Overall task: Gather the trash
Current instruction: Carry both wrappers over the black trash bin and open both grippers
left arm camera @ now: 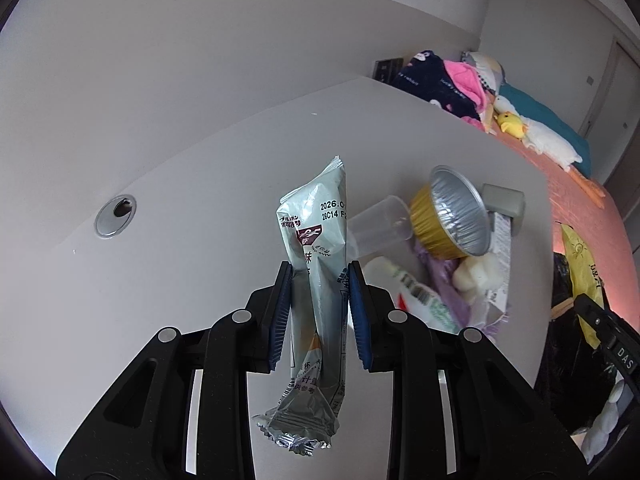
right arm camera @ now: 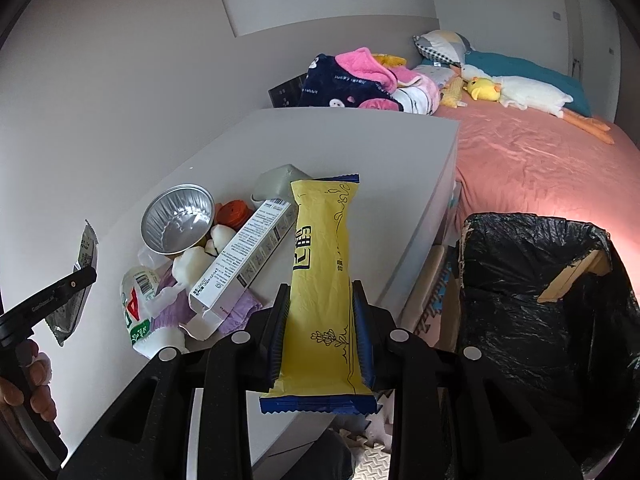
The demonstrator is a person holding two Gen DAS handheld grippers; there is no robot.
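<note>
The left gripper (left arm camera: 319,276) pinches a pale-green snack wrapper (left arm camera: 316,248) above the white desk (left arm camera: 180,264). The right gripper (right arm camera: 321,294) pinches a yellow snack wrapper (right arm camera: 322,280) – near the black-lined trash bin (right arm camera: 536,312), beside the desk edge.

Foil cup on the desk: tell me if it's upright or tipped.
Tipped: the foil cup lies on its side atop the trash pile, mouth facing sideways.

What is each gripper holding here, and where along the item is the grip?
The left gripper pinches a pale grey-green snack wrapper around its middle. The right gripper pinches a yellow wrapper with blue ends, also at mid-length.
</note>
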